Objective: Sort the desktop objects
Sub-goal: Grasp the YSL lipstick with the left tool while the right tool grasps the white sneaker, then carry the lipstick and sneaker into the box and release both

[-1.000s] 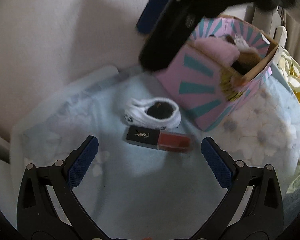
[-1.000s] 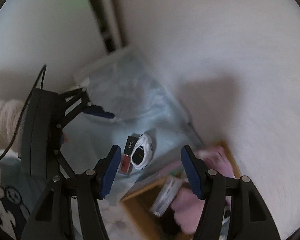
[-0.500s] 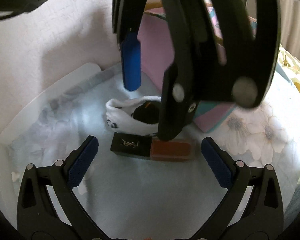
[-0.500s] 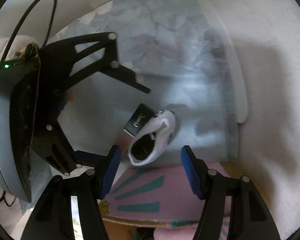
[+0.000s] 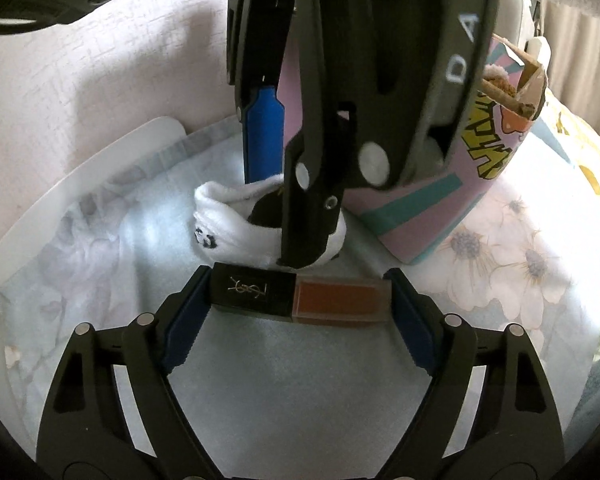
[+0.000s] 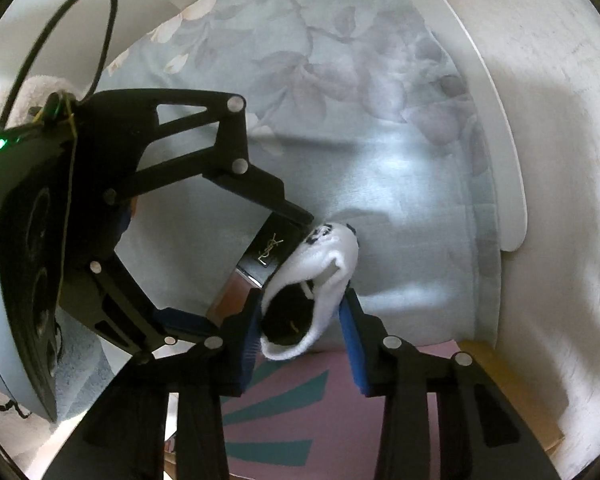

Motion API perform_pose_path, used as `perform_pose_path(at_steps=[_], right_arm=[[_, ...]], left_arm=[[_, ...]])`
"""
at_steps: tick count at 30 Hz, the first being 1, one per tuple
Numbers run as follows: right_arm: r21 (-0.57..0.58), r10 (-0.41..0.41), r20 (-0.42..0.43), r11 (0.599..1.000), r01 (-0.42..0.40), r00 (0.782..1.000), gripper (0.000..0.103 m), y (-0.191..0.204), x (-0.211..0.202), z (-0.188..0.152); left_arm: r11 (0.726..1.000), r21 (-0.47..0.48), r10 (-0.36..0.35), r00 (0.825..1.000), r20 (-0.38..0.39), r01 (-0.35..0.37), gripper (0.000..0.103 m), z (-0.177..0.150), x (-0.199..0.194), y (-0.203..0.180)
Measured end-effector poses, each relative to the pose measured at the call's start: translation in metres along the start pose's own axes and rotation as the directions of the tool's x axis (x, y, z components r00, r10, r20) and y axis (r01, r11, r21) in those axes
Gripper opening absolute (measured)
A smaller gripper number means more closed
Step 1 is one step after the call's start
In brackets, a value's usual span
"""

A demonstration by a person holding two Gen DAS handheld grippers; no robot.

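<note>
A black and brown-red lipstick box (image 5: 300, 298) lies on the pale blue floral cloth (image 5: 260, 380). My left gripper (image 5: 300, 316) is closing, and its blue pads touch the box's two ends. Just behind the box lies a small white sock (image 5: 228, 228) with a dark opening. My right gripper (image 6: 302, 332) comes down steeply from above and is closing, its pads squeezing the sock (image 6: 324, 264) from both sides. In the left wrist view the right gripper (image 5: 280, 220) fills the upper middle. In the right wrist view the left gripper (image 6: 252, 268) reaches in from the left over the lipstick box (image 6: 268, 252).
A pink carton with teal rays (image 5: 420, 216) stands right behind the sock, with fluffy things inside; its side (image 6: 280, 412) lies under the right gripper. The white table rim (image 6: 512, 184) curves close to a pale wall. A person's fluffy sleeve (image 6: 4, 104) shows at left.
The right gripper dropped from above the carton onto the sock and narrowed around it. The left gripper edged forward and its jaws closed in on the lipstick box's ends.
</note>
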State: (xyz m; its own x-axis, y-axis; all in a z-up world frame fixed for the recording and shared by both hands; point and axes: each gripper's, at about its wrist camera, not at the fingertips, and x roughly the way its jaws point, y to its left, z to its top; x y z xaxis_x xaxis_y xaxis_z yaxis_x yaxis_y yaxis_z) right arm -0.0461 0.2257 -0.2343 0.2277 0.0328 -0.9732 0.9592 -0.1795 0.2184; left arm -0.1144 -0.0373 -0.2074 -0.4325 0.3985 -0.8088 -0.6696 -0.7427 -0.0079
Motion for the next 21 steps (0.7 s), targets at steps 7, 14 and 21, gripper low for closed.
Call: perform_pose_path(at_steps=[7,14,21], right_arm=[[0.017,-0.014,0.039,1.000,0.014,0.999,0.034,-0.002,-0.009,-0.009],[0.025,-0.033,0.073,0.999,0.032,0.997,0.033,-0.002,-0.031,-0.016],[0.024,-0.052,0.110,0.998,0.050,0.993,0.033,0.005,-0.052,-0.020]], left_arm=[[1.000,-0.006,-0.004,1.000,-0.001,0.004,0.083,0.006,-0.008,-0.004],[1.000,0.012,0.007,1.000,0.010,-0.007,0.083,0.016,-0.024,-0.007],[1.000,-0.006,0.031,0.999,0.012,-0.031,0.083,0.023,-0.049,0.000]])
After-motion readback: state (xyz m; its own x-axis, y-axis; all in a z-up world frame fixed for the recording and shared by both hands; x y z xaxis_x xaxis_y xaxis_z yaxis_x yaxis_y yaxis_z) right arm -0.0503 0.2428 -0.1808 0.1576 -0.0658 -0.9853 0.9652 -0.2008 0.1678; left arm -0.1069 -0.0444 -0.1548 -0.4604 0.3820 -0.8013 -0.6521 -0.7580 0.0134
